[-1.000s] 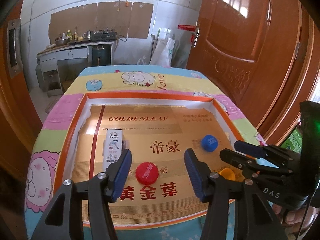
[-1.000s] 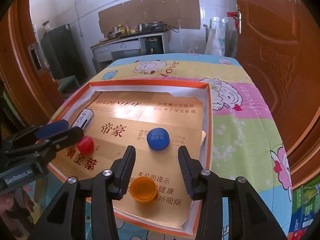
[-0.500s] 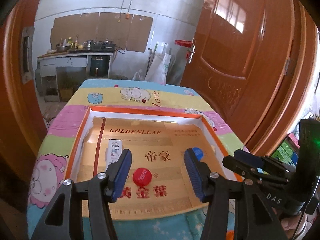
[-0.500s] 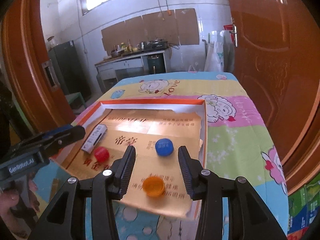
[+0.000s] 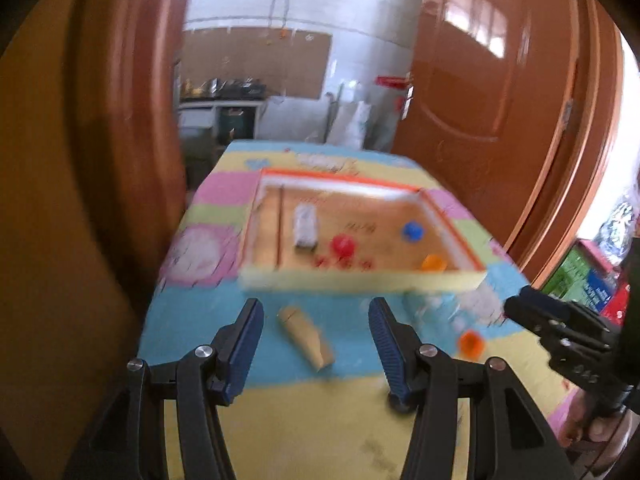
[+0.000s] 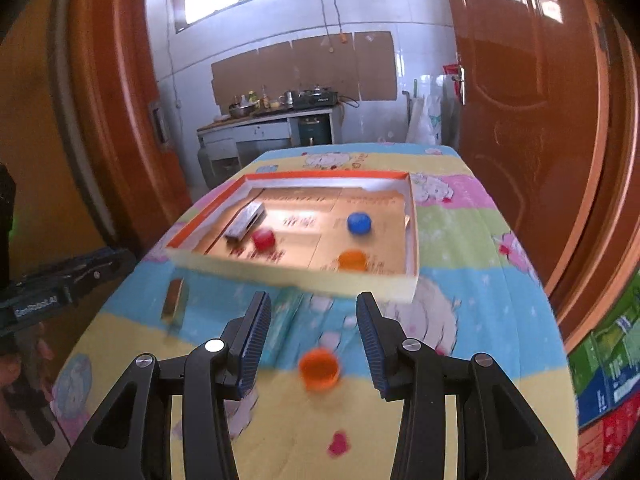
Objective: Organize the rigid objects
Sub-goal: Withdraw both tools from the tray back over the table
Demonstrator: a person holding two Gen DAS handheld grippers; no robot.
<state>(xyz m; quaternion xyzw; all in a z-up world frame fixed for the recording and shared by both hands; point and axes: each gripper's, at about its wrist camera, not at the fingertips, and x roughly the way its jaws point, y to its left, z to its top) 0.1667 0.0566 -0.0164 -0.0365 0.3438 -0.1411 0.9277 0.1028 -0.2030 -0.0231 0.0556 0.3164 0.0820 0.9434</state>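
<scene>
Orange-rimmed gold tray (image 6: pixel 413 240), red cap (image 6: pixel 263 239), blue cap (image 6: pixel 359 223), orange caps, pastel cartoon-print tablecloth (image 6: pixel 480 300)

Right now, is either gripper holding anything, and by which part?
Nothing is held. The left gripper and right gripper both have open, empty jaws above the table.

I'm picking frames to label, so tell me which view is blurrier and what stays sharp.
Left wrist view: blurrier, with the tray, red cap and cardboard tube all smeared. Right wrist view: far kitchen crisp, tray fairly clear, near orange cap streaked. In both views the jaws stay sharp.
</scene>
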